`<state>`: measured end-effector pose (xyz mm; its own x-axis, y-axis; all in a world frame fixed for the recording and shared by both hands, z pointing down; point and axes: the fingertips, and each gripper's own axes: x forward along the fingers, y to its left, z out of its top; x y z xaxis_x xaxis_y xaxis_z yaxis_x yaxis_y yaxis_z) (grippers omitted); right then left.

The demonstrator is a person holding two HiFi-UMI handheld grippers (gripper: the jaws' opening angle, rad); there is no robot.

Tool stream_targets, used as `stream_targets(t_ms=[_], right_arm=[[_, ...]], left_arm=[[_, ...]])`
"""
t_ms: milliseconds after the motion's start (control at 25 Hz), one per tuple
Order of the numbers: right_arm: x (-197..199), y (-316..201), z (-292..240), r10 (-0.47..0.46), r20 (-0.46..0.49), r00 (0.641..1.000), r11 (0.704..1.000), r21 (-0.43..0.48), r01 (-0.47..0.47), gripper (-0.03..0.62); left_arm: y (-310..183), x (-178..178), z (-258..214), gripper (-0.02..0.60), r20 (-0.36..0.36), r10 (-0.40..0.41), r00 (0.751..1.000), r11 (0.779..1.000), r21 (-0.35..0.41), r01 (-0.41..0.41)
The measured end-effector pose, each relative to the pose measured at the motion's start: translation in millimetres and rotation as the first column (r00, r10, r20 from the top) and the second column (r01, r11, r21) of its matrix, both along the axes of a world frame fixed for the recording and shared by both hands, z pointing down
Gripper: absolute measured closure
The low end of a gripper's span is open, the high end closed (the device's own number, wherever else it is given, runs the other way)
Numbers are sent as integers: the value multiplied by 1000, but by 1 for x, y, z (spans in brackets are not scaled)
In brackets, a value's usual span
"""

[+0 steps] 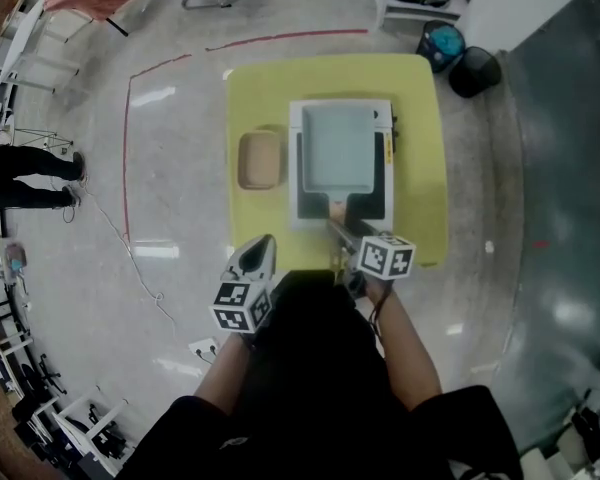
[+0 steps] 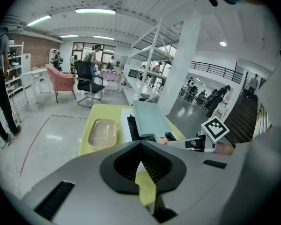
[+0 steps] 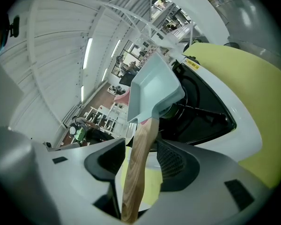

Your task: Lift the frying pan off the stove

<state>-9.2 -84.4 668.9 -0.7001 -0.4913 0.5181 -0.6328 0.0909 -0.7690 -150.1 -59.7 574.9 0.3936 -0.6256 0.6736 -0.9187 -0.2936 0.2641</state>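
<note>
A square pale blue frying pan (image 1: 337, 148) (image 3: 152, 86) sits on the black and white stove (image 1: 380, 183) (image 3: 201, 107). Its wooden handle (image 1: 338, 223) (image 3: 138, 163) points toward me. My right gripper (image 1: 342, 240) (image 3: 140, 146) is around that handle with its jaws apart. The handle lies between the pads, and a gap shows on its right side. My left gripper (image 1: 260, 243) (image 2: 141, 149) hangs at the table's near left corner. Its tips are together and nothing is in it. From the left gripper view the pan (image 2: 150, 118) lies ahead on the right.
The stove stands on a yellow table (image 1: 420, 98). A tan shallow container (image 1: 259, 160) (image 2: 102, 132) lies left of the stove. Two dark round bins (image 1: 475, 71) stand on the floor beyond the table's far right corner. A red line (image 1: 128, 148) marks the floor at left.
</note>
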Motion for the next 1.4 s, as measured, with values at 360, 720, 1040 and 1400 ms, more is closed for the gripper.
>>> stream_targets(t_ms=[360,720,1040,1400], right_arm=[[-9,-8,9,10,26,1000,1000,-23,-9,381],[-11,-11,11,16,54,998,999,-36,-14,395],[-12,-11,12,14,86,996,999,-44,-10,402],[-8,-9,11,60,150,987,996,-75,-49,422]], left_arm=[[-6,-9,5,538,7,-7,1000,1000,-10,7],[-12,-11,8,538,6,-5,1000,1000,-17,5],[-14,-7,13,538,-3,6,1000,1000,-24,-6],[-12,-10,10,538,-4,5,1000,1000,-20,-5]])
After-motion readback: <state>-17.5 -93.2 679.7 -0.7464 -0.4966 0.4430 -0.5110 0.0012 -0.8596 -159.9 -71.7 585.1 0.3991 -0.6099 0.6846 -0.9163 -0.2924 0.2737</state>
